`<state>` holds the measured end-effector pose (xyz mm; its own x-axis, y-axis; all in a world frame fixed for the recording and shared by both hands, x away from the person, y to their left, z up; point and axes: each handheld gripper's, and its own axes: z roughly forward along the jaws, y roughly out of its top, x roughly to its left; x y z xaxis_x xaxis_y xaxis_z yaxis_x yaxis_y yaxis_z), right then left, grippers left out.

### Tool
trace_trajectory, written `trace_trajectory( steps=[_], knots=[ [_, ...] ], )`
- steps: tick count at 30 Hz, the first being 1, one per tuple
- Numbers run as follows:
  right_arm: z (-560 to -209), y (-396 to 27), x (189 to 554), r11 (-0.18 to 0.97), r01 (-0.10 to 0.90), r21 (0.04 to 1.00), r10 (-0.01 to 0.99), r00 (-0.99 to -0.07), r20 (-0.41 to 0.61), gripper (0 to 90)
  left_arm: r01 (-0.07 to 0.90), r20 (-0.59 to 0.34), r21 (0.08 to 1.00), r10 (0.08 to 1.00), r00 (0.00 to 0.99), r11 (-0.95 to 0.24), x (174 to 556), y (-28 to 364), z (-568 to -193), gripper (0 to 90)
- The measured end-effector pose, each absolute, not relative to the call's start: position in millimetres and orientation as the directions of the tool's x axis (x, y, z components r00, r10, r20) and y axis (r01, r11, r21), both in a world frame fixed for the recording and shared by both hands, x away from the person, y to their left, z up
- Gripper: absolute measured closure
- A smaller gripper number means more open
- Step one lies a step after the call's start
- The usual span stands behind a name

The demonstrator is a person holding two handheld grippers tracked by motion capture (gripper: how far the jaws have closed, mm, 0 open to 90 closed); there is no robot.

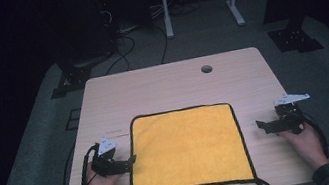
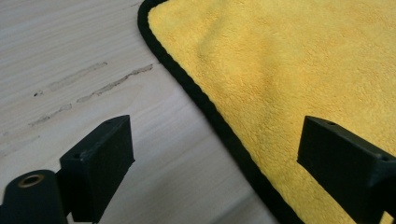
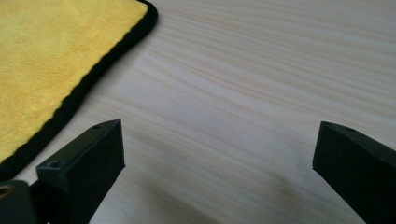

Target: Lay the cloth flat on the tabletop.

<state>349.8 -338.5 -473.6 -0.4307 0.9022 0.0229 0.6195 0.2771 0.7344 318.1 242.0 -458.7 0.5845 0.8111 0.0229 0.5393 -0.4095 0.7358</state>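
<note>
A pale wooden table (image 1: pixel 171 83) stands in a dim room, with dark stands and cables on the grey floor beyond its twelve o'clock edge. A small round hole (image 1: pixel 207 69) sits near that far edge.

Spread flat across the near middle of the table lies a square yellow cloth (image 1: pixel 187 147) with a black bound edge; a little black loop trails from its corner at about five o'clock. It shows no fold or crease, so whatever is to be done with it looks not yet begun.

At nine o'clock of the cloth, the left gripper (image 1: pixel 130 160) rests low in a hand, its tips right at the cloth's left edge. In the left gripper view the jaws stand wide apart, straddling the black border, one over bare wood and one over yellow pile, holding nothing.

At three o'clock, the right gripper (image 1: pixel 262 126) points toward the cloth's right edge but stops a little short of it. Its jaws also gape wide over bare wood, empty.

A grasp on each side seems the likely next thing.
</note>
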Motion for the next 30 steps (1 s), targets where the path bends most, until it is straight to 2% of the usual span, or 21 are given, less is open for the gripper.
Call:
trace_trajectory(
  steps=[6, 18, 24, 30],
  knots=[
    [-481, -339, 353, 0.266, 0.656, 0.706, 0.917, -0.399, 0.025, 1.5, 0.555, 0.017, 0.727, 0.819, 0.574, -0.404, 324, 241, -463, 2.5],
    [-488, -337, 353, 0.277, 0.644, 0.713, 0.914, -0.406, 0.011, 0.4, 0.576, 0.025, 0.71, 0.832, 0.554, -0.405, 338, 234, -472, 2.5],
    [-488, -337, 353, 0.279, 0.643, 0.713, 0.913, -0.409, 0.011, 0.4, 0.595, 0.043, 0.688, 0.841, 0.539, -0.416, 344, 230, -475, 6.3],
    [-488, -336, 352, 0.285, 0.64, 0.713, 0.909, -0.417, 0.011, 0.4, 0.596, 0.013, 0.698, 0.839, 0.545, -0.398, 344, 231, -475, 17.5]
  ],
)
